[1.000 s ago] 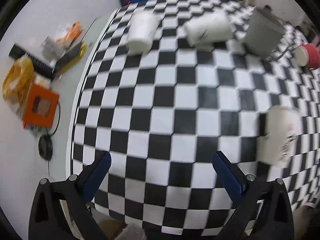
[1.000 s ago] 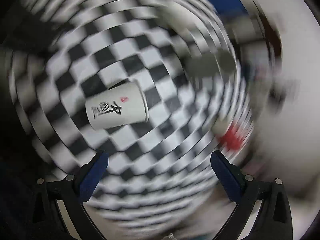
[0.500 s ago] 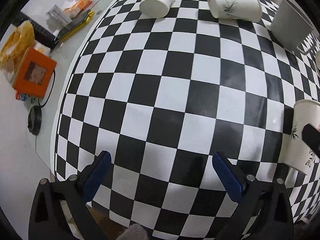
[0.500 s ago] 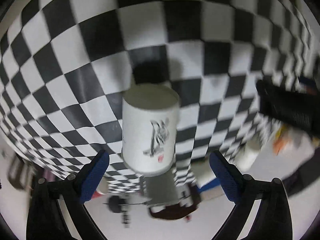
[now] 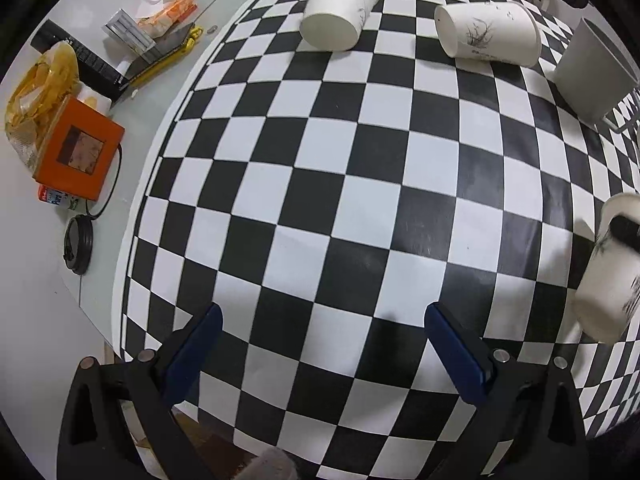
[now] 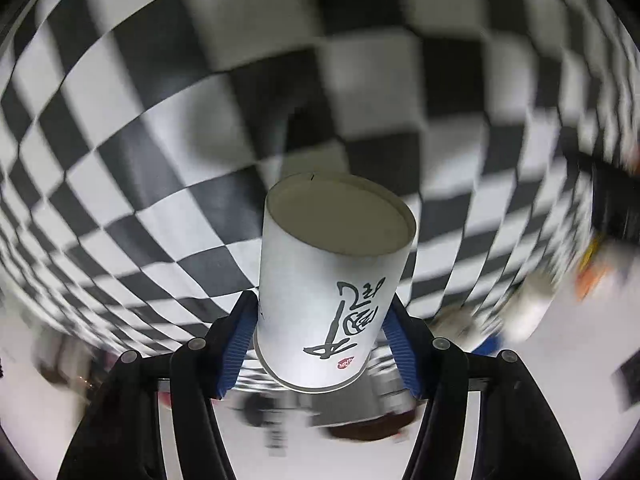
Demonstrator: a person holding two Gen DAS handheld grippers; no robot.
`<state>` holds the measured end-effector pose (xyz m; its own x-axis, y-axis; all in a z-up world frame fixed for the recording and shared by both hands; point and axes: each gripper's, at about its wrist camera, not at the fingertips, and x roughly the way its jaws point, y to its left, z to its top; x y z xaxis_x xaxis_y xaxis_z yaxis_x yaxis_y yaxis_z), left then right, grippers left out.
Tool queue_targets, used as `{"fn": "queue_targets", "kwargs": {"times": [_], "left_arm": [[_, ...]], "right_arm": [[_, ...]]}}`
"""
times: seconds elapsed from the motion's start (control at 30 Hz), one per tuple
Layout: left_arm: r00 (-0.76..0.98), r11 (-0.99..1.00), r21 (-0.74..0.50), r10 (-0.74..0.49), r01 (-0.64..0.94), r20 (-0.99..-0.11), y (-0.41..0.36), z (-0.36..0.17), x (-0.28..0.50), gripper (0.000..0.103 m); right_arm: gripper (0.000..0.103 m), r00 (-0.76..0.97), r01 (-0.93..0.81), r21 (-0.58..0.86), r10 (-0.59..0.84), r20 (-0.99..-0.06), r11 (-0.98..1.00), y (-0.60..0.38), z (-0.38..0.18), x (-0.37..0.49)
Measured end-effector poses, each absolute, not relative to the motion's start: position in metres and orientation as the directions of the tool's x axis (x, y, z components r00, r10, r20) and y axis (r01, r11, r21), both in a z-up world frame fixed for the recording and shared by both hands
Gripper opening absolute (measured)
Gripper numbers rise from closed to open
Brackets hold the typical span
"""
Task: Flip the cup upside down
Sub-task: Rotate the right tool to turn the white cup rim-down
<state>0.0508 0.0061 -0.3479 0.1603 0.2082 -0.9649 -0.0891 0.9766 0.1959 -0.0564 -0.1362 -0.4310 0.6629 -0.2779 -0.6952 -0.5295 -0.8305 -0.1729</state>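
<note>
A white paper cup with black calligraphy (image 6: 328,280) sits between my right gripper's blue pads (image 6: 239,336), which press both its sides near the rim. Its closed base points away from the camera toward the checkered cloth (image 6: 160,120). The right gripper (image 6: 324,336) is shut on it. The same cup (image 5: 608,272) shows at the right edge of the left wrist view, tilted, with a dark finger (image 5: 626,232) across it. My left gripper (image 5: 320,344) is open and empty, low over the cloth's near edge.
Two white paper cups (image 5: 340,8) (image 5: 488,34) lie on their sides at the far edge of the checkered cloth (image 5: 320,200). A grey metal cup (image 5: 592,72) stands at the far right. An orange box (image 5: 78,152), bags and clutter sit on the white table to the left.
My right gripper has closed in on the calligraphy cup and gripped it; the cup now fills the view's centre. The left gripper has moved slightly forward and stays open.
</note>
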Motion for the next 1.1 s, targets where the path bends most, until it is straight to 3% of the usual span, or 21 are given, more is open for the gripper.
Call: {"fn": "queue_targets", "kwargs": {"times": [0.2, 0.37, 0.47, 0.63, 0.97, 1.03, 1.1], "left_arm": [[0.187, 0.976, 0.201, 0.213, -0.083, -0.959, 0.002, -0.333, 0.058, 0.103], [0.216, 0.977, 0.206, 0.214, -0.061, -0.953, -0.004, -0.323, 0.063, 0.103], [0.219, 0.978, 0.2, 0.207, -0.052, -0.953, -0.006, -0.32, 0.065, 0.103], [0.224, 0.979, 0.201, 0.201, -0.023, -0.954, -0.015, -0.318, 0.065, 0.103], [0.224, 0.981, 0.194, 0.185, 0.017, -0.957, -0.03, -0.319, 0.068, 0.103], [0.221, 0.981, 0.191, 0.182, 0.019, -0.958, -0.03, -0.319, 0.068, 0.103], [0.215, 0.982, 0.186, 0.178, 0.017, -0.96, -0.03, -0.321, 0.07, 0.103]], "right_arm": [[0.064, 0.427, -0.88, -0.238, -0.466, -0.775, -0.41, -0.114, -0.402, -0.004], [0.063, 0.128, -0.98, -0.188, -0.528, -0.84, 0.061, -0.127, -0.394, 0.043], [0.064, -0.072, -0.92, -0.139, -0.506, -0.86, 0.367, -0.143, -0.396, 0.074], [0.064, -0.309, -0.711, -0.049, -0.374, -0.875, 0.701, -0.18, -0.4, 0.1], [0.068, -0.435, -0.489, 0.006, -0.238, -0.868, 0.872, -0.213, -0.414, 0.118], [0.073, -0.448, -0.468, -0.002, -0.239, -0.862, 0.884, -0.217, -0.415, 0.123], [0.089, -0.448, -0.444, -0.005, -0.227, -0.865, 0.896, -0.221, -0.411, 0.13]]}}
